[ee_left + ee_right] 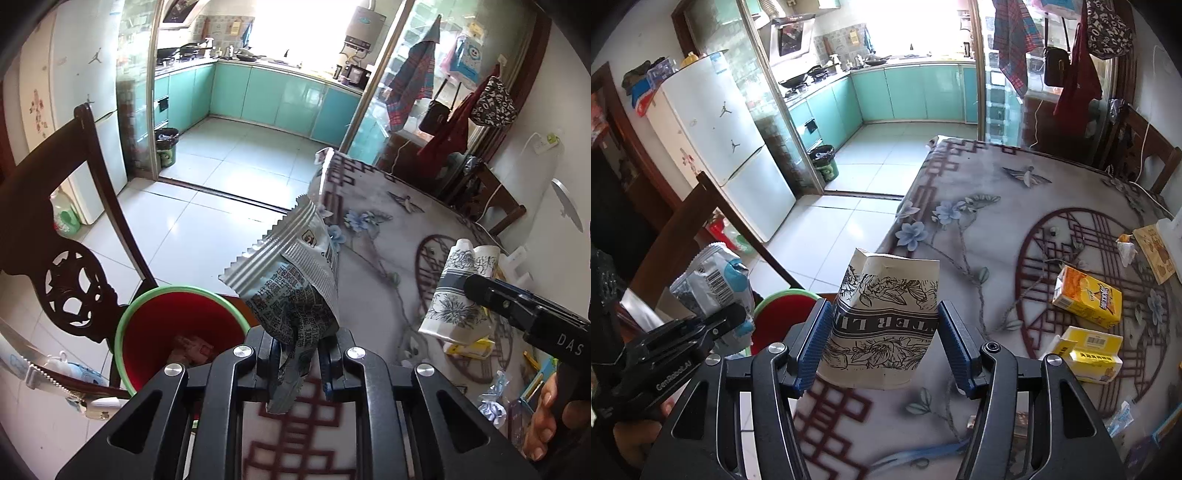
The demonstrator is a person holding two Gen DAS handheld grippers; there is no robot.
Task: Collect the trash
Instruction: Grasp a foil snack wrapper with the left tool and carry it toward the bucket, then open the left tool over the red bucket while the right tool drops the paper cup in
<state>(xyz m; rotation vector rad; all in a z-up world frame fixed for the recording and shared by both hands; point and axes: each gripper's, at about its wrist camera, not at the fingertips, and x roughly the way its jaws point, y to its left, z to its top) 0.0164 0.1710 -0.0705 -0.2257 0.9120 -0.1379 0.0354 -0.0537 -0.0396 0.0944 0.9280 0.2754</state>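
Wrapper (291, 284), silver with dense print, sits at centre of the left wrist view, its crumpled lower end clamped in the left gripper (301, 354), jaws closed tight on it. Bin (177, 295), red inside with a green rim, lies lower left of the wrapper, partly hidden behind the gripper body; some scraps lie in it, hard to make out. Dark carved chair (70, 280) stands at left, just beside the bin. At right, the right gripper (480, 291) holds a flattened paper cup (456, 295); only one finger shows, so the closure cannot be read here. Small litter at lower right is cut off by the frame edge. Table (388, 236) carries a floral cloth; pale floor tiles and a teal kitchen fill the upper frame.

Right wrist view: cup (882, 317) at centre, squeezed between the blue pads (812, 339) of the right gripper (882, 343). Left gripper (738, 314) at lower left with the wrapper (713, 280); bin (783, 306) mostly hidden behind both. Two yellow cartons (1087, 297) lie at right on the table (979, 206), with smaller scraps near the edge, blurred. Fridge (716, 122) at upper left.
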